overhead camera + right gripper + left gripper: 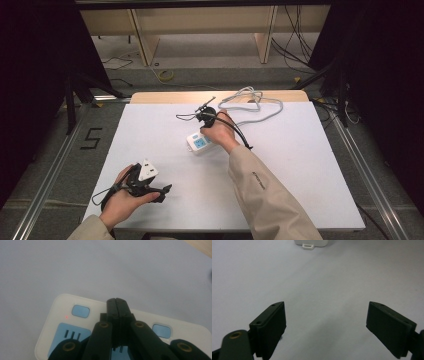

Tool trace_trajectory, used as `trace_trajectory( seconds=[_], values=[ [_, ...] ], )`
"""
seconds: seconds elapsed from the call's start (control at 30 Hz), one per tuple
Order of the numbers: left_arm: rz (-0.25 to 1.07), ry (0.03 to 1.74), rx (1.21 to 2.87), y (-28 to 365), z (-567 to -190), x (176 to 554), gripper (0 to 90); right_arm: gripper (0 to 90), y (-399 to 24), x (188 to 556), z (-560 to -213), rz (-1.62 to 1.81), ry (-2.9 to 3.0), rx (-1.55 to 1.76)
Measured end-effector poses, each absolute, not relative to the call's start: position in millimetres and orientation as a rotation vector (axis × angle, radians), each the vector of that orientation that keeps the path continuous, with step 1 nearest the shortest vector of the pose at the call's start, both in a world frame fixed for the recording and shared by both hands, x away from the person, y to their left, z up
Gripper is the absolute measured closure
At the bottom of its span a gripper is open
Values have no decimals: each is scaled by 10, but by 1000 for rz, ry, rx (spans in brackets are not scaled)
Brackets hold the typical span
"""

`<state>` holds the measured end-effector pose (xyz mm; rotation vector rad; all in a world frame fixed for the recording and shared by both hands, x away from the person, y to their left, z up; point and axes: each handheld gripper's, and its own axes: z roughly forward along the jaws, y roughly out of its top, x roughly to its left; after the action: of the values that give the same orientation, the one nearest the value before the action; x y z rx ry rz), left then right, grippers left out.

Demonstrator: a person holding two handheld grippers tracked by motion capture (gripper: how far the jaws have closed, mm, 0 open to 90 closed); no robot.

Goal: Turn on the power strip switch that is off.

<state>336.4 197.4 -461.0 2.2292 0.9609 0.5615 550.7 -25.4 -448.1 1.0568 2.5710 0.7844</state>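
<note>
Two grippers are working over the white worktop (300, 170) in the high view. The right gripper (204, 116) is hovering above the power strip (198, 143) at centre frame, while the left gripper (167, 189), lower left, is idling. A "5" (91, 138) is marking the floor at left.

In the left gripper view its jaws are standing wide apart, empty, with the strip's end (312, 243) at the top edge.

In the right gripper view the jaws are pressed together over the strip's blue switch buttons (80, 311); a square, gentle downward press looks wisest. No brand is legible.
</note>
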Motion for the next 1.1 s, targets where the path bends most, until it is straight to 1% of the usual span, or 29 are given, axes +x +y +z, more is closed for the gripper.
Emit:
trace_trajectory(
  seconds=[0.63,0.97,1.1],
  values=[
    [565,958,2229,1964,-4613,3370,157,900,-328,5507,-4418,816,2544,1067],
    [566,955,2235,1961,-4612,3373,157,805,-396,5451,-4402,861,2527,1091],
    [566,958,2236,1959,-4613,3375,157,791,-468,5414,-4394,893,2506,1078]
  ],
)
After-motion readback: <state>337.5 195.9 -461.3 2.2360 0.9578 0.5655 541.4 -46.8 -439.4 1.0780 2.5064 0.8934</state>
